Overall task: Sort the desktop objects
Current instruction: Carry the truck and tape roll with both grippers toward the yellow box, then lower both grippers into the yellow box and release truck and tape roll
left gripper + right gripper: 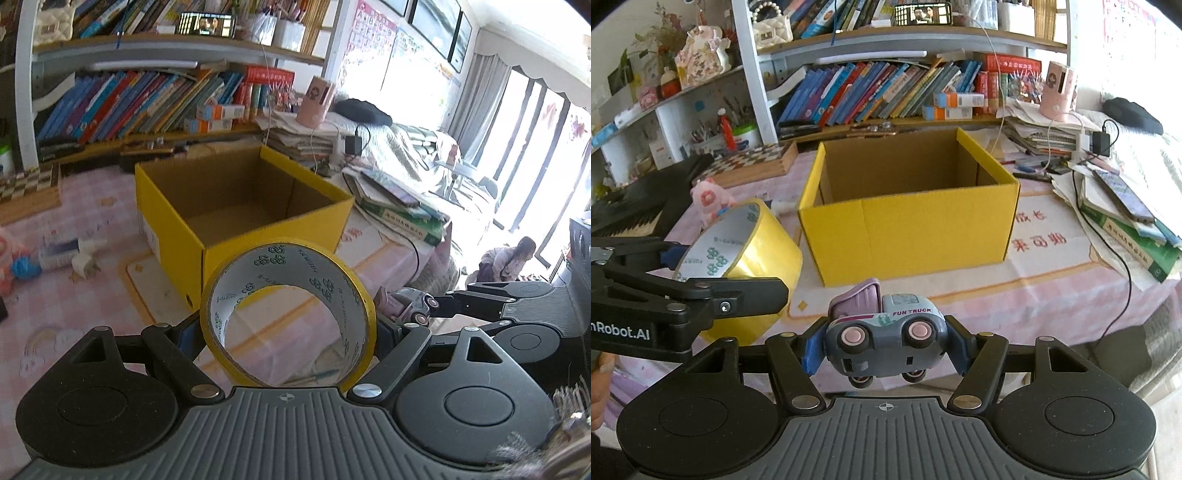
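My left gripper (289, 332) is shut on a roll of yellow tape (343, 291), held above the table in front of an open yellow cardboard box (258, 232). The tape (757, 254) and left gripper (670, 267) also show at the left of the right wrist view. My right gripper (886, 343) is shut on a grey and purple toy truck (886, 332) marked FUN TRUCK, held above the table before the yellow box (908, 229). The truck (406, 304) shows to the right of the tape in the left wrist view. The box looks empty inside.
A pink checked tablecloth (1052, 266) covers the table. Stacked books and papers (1126, 221) with a black cable lie right of the box. A chessboard box (753, 162), a pink toy (709, 201) and a bookshelf (886, 92) stand behind. Small toys (55, 258) lie at the left.
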Demonstrator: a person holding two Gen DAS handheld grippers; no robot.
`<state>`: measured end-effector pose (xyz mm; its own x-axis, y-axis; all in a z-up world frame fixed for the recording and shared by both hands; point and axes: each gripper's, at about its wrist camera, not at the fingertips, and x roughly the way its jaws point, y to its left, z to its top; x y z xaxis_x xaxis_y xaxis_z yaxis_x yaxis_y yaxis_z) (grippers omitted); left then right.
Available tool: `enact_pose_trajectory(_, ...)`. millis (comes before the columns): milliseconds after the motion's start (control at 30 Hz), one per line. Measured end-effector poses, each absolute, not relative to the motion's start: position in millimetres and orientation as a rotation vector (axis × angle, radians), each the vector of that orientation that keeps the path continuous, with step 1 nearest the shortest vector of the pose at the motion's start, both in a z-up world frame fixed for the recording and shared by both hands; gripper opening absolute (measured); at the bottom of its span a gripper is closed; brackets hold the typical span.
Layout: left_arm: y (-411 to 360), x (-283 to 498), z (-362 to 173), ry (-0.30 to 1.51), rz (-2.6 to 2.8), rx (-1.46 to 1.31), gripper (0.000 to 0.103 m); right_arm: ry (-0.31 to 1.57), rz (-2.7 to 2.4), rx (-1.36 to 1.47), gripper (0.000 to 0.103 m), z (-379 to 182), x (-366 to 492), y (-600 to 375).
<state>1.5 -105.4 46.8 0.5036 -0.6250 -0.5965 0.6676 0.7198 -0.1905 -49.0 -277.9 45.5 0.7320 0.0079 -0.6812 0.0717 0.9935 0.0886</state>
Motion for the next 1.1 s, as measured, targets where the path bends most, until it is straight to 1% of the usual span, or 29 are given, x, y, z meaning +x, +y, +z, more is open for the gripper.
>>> enact_pose_trajectory(400, -117.9, 60.9, 65.4, 0.619, -0.790, 0.047, 0.084, 0.680, -0.027, 0.001, 0.065, 67.7, 13.6, -297.4)
enact_pose_trajectory(567, -124.6, 94.7, 71.1, 0.602, -0.786, 0.033, 0.084, 0.678, 0.006, -0.047, 0.065, 71.7, 46.6, -306.9)
enact_pose_trajectory(800, -144.8, 132.2, 73.4, 0.575, -0.792, 0.083, 0.084, 0.693, 0.072, -0.154, 0.065, 73.1, 99.2, -317.6)
enact_pose_trajectory(967, -168.1, 164.9, 66.8, 0.576, -0.815, 0.177, 0.084, 0.705, 0.154, -0.333, 0.065, 67.3, 139.9, -315.3)
enact_pose_trajectory(1100, -186.1, 193.1, 55.9, 0.634, -0.845, 0.258, 0.084, 0.746, 0.260, -0.522, 0.065, 51.0, 167.7, -306.7)
